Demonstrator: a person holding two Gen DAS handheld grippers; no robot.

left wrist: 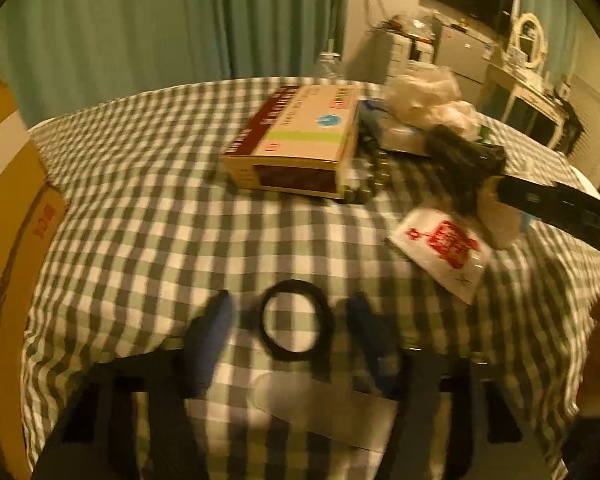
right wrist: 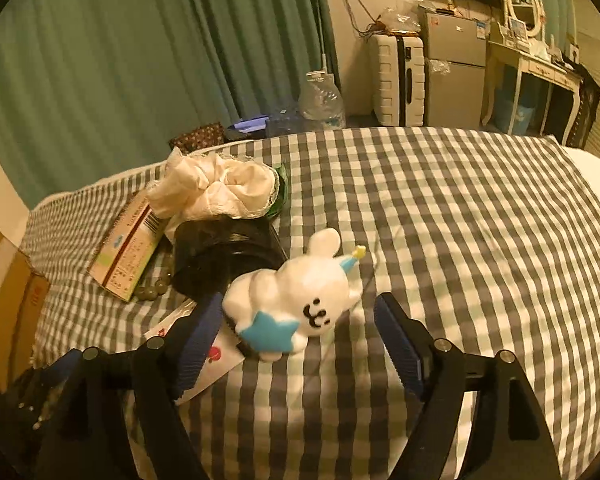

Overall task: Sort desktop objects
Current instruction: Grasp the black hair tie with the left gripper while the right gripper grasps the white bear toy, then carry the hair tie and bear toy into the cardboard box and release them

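In the left wrist view a black ring (left wrist: 269,344) lies flat on the green-checked cloth (left wrist: 140,220). My left gripper (left wrist: 290,304) stands over it, one blue-padded finger on each side, with a small gap between each pad and the ring. The picture is blurred. In the right wrist view a white bunny toy (right wrist: 296,292) with a blue star lies on its side on the cloth (right wrist: 460,220). My right gripper (right wrist: 300,300) straddles it, open. The left pad is close to the toy and the right pad stands clear.
A medicine box (left wrist: 296,140) (right wrist: 128,256), dark beads (left wrist: 364,184), a white sachet with red print (left wrist: 440,248), a black bag (right wrist: 220,256) and crumpled white cloth (right wrist: 216,192) crowd the table's middle. A cardboard carton (left wrist: 12,240) stands past the left edge. A clear plastic piece (left wrist: 320,404) lies under my left gripper.
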